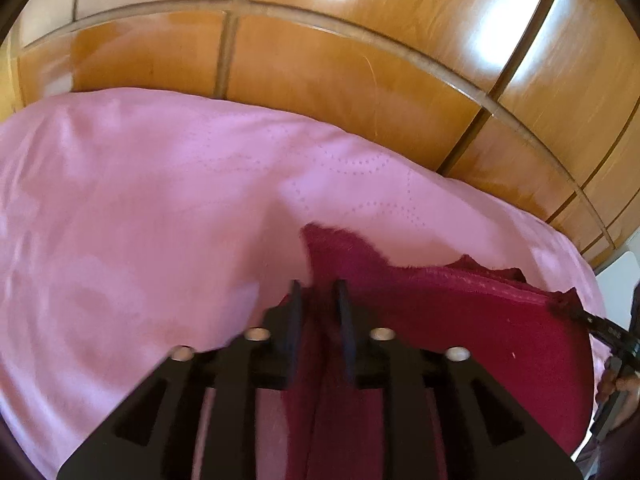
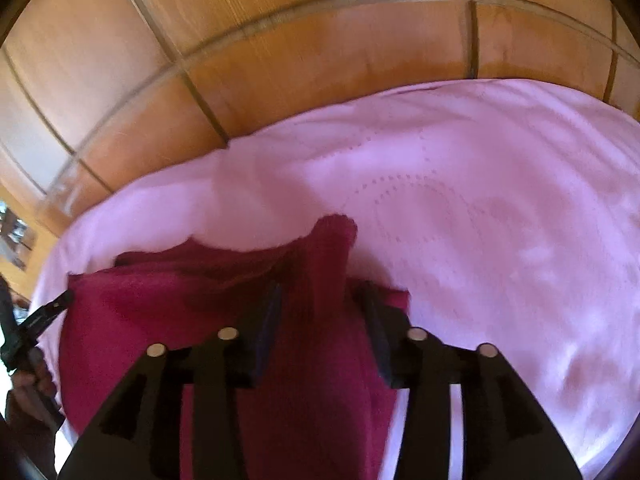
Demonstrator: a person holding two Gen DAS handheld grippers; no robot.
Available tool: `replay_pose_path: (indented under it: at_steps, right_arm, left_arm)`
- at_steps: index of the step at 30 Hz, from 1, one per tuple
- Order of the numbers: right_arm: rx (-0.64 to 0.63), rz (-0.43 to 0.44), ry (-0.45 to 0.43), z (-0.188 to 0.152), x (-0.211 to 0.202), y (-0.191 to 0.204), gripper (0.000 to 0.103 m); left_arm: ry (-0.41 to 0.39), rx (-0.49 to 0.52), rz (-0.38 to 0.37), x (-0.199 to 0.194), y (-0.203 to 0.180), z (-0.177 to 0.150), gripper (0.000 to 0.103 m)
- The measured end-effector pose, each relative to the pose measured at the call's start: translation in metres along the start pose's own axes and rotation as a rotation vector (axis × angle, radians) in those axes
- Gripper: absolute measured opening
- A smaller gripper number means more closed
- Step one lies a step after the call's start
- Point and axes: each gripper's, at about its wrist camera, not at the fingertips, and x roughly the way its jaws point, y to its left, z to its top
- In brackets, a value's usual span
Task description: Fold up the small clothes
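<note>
Right wrist: rumpled crimson garment (image 2: 320, 360)

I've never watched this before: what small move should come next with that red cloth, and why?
Probably draw both grippers back. The red garment already lies on the pink bedspread, and the left gripper and right gripper stand apart around its fabric.

Home bedroom, bed w/ pink quilted cover (image 1: 160, 200), wooden wardrobe doors (image 1: 340, 72) behind
</note>
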Motion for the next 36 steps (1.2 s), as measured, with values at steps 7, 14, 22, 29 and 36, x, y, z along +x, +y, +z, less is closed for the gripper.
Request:
replay_pose_path:
  at_steps: [7, 14, 22, 29, 36]
  right_arm:
    - [0.024, 0.165, 0.021, -0.071, -0.078, -0.027, 0.048]
    - [-0.005, 0.204, 0.104, -0.143, -0.101, -0.031, 0.048]
    - [-0.061, 0.148, 0.13, -0.14, -0.074, -0.011, 0.006]
    - [-0.095, 0.045, 0.152, -0.148, -0.066, -0.019, 0.005]
    - [-0.104, 0.0, 0.121, -0.148, -0.075, -0.012, 0.056]
  left_arm:
    - [0.0, -0.016, -0.073, -0.057, 0.022, -0.049, 0.023]
    - [0.034, 0.037, -0.106, -0.091, 0.016, -0.109, 0.023]
    - [0.084, 0.056, -0.041, -0.072, 0.011, -0.118, 0.023]
    - [0.088, 0.115, -0.001, -0.069, 0.011, -0.121, 0.023]
    - [0.035, -0.005, -0.087, -0.11, 0.044, -0.125, 0.035]
